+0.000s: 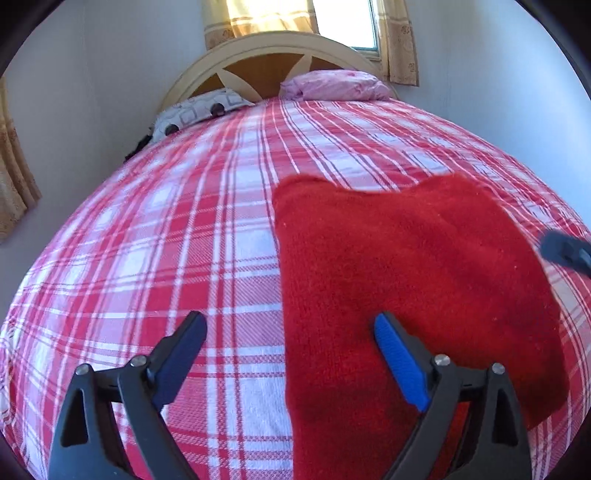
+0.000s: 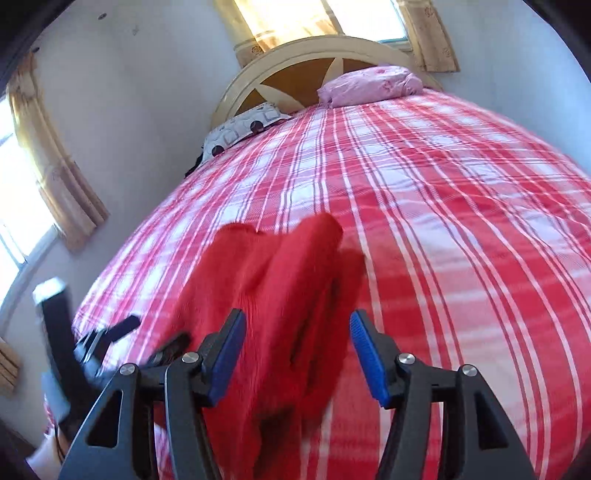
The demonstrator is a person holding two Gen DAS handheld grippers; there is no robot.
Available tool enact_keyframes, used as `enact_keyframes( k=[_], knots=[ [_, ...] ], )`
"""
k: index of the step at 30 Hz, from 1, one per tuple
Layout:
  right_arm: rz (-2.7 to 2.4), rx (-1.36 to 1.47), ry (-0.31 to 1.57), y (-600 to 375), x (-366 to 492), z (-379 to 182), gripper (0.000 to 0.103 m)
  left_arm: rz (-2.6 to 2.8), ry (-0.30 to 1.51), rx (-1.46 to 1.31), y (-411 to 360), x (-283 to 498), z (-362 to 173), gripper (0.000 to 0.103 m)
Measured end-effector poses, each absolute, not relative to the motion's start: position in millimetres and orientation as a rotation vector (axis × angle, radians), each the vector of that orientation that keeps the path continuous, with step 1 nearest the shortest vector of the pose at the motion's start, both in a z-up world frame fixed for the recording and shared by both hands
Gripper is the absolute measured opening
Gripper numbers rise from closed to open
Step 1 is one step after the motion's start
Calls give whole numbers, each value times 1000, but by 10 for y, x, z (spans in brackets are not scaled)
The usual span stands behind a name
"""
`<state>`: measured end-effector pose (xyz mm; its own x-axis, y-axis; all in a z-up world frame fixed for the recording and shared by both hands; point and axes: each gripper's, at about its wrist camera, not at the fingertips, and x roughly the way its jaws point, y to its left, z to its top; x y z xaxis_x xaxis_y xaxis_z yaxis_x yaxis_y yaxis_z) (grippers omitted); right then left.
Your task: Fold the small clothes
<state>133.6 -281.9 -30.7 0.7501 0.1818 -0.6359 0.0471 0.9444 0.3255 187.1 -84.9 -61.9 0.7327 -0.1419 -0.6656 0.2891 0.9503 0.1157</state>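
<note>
A red knitted garment (image 1: 406, 251) lies on the red-and-white plaid bed sheet (image 1: 184, 229), its far edge showing two rounded humps. My left gripper (image 1: 290, 319) stands wide open above the garment's left edge, one finger over the knit and the other over the sheet. In the right wrist view the garment (image 2: 280, 266) looks blurred and bunched into a raised fold. My right gripper (image 2: 297, 315) is open over it, and its pads do not press on the cloth. The left gripper (image 2: 147, 336) shows at the lower left there. A dark fingertip (image 1: 565, 251) of the right one shows at the far right.
A patterned grey pillow (image 1: 195, 114) and a pink pillow (image 1: 332, 86) lie against the cream headboard (image 1: 266, 48). A curtained window (image 1: 343, 22) is behind it. A white wall (image 1: 92, 110) runs along the bed's left side. Plaid sheet (image 2: 461, 221) stretches out to the right of the garment.
</note>
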Motion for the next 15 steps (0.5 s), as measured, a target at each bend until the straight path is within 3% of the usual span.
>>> enact_keyframes(
  k=[6, 9, 15],
  knots=[
    [119, 473, 798, -3101, 2128, -528, 58, -376, 547, 279, -1142, 1636, -292, 94],
    [142, 469, 846, -3049, 2389, -701, 21, -387, 575, 322, -1354, 1662, -392, 94],
    [53, 476, 824, -3194, 2317, -858, 16, -414, 640, 332, -1552, 1626, -708, 94]
  ],
)
